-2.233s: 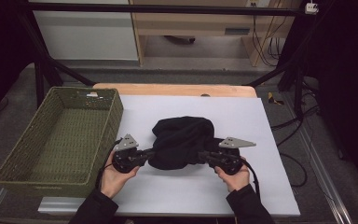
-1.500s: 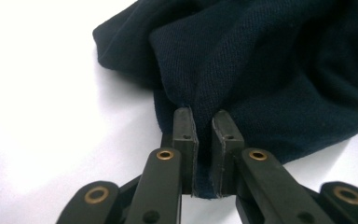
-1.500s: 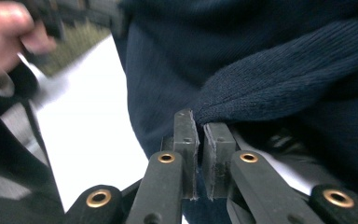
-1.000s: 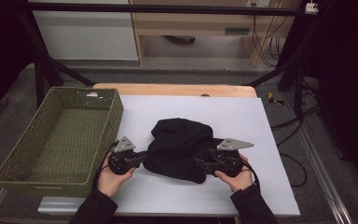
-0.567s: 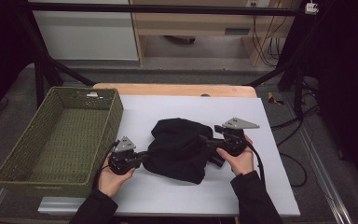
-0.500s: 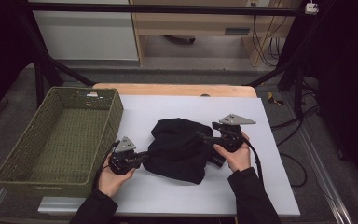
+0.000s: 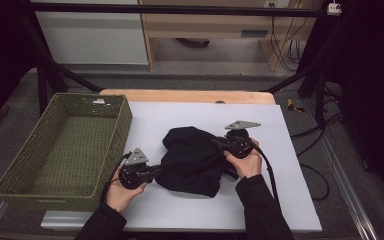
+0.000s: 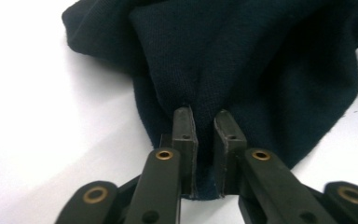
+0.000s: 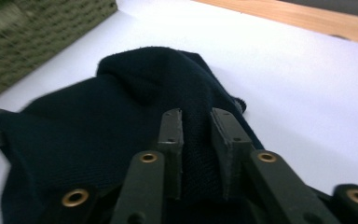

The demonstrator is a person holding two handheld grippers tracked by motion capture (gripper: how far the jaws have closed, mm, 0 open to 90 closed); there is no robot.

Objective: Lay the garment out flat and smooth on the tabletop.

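Observation:
A dark navy garment (image 7: pixel 190 157) lies bunched in the middle of the white table (image 7: pixel 290 200). At its near left edge my left gripper (image 7: pixel 156 171) is shut on it. In the left gripper view the cloth (image 8: pixel 242 56) runs down between that gripper's (image 8: pixel 205 116) pads. My right gripper (image 7: pixel 219 144) is at the garment's right side and points left. Its jaws have just been closing, and in the right gripper view a fold of the cloth (image 9: pixel 121 107) fills the gap of this gripper (image 9: pixel 198 116), pressed between the pads.
A green woven basket (image 7: pixel 60 150) with nothing in it stands at the table's left, also visible in the right gripper view (image 9: pixel 37 28). A wooden board (image 7: pixel 190 96) runs along the far edge. Cables trail off to the right.
My right gripper has moved from the garment's near right corner to farther up its right side and closed on the cloth. The left gripper has stayed put.

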